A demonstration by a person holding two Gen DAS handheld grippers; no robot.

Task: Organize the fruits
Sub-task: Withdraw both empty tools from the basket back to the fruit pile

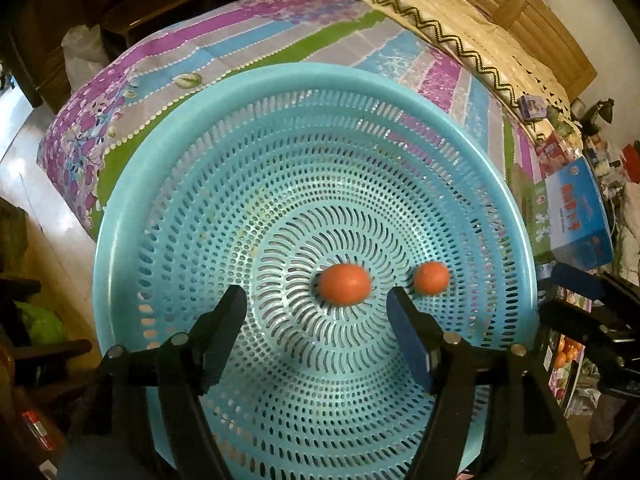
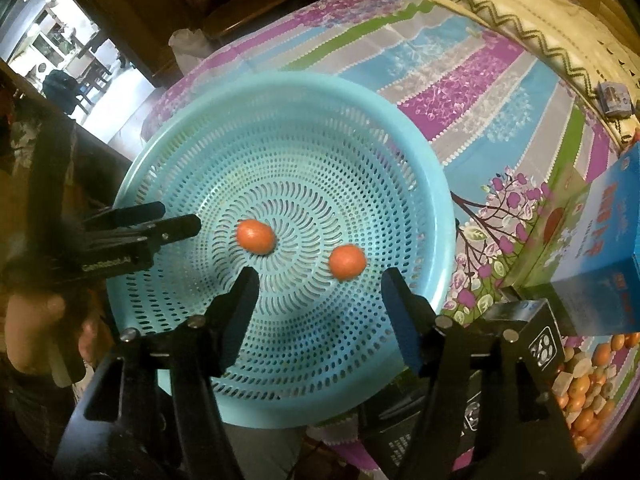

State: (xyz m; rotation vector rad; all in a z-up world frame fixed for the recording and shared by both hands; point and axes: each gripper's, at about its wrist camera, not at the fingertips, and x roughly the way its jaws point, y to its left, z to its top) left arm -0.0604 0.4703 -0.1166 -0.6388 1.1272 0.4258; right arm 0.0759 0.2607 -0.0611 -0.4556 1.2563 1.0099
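Observation:
A round turquoise perforated basket [image 1: 168, 168] [image 2: 420, 168] sits on a flowered cloth. Two small orange fruits lie in its middle: one [image 1: 344, 283] [image 2: 255, 237] near the centre, the other [image 1: 431, 278] [image 2: 347, 263] to its right. My left gripper [image 1: 316, 300] is open and empty, hovering over the basket just short of the centre fruit; it shows at the left of the right wrist view [image 2: 176, 222]. My right gripper [image 2: 320, 284] is open and empty above the basket's near side, just short of the right fruit; it shows at the right edge of the left wrist view [image 1: 576, 292].
A blue carton [image 1: 576, 216] [image 2: 600, 248] stands right of the basket. A tray of several orange fruits [image 2: 588, 396] lies at the lower right. A cream quilt with zigzag trim [image 1: 440, 20] covers the far side. Floor and dark furniture lie to the left.

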